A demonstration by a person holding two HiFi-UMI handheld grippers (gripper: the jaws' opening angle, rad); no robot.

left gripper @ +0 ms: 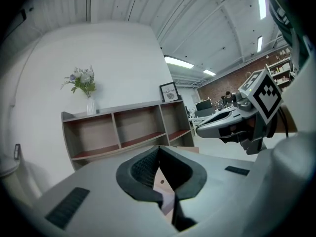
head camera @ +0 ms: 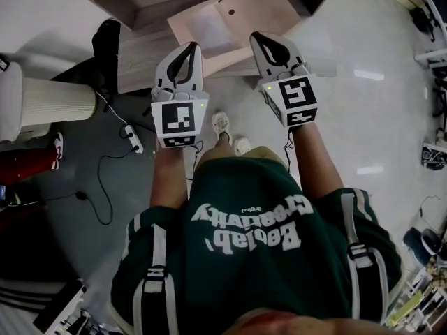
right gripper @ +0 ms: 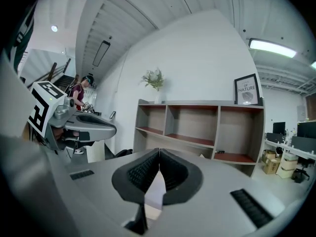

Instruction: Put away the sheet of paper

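A pale sheet of paper (head camera: 208, 25) lies on a light wooden board (head camera: 260, 5) just beyond both grippers. My left gripper (head camera: 187, 49) is held in the air in front of the board, shut, nothing between its pads. My right gripper (head camera: 263, 39) hangs beside it, also shut and empty. In the left gripper view the jaws (left gripper: 159, 150) meet at the tips, and the board with the sheet (left gripper: 167, 200) shows through the gap below them. In the right gripper view the shut jaws (right gripper: 159, 153) frame a strip of the white sheet (right gripper: 155, 194).
A wooden shelf unit (right gripper: 207, 127) (left gripper: 123, 132) stands against the white wall, with a flower vase (right gripper: 155, 81) and a framed picture (right gripper: 246, 89) on top. A white ribbed cylinder (head camera: 49, 103), a power strip with cables (head camera: 133, 138) and the person's feet (head camera: 230, 135) occupy the floor.
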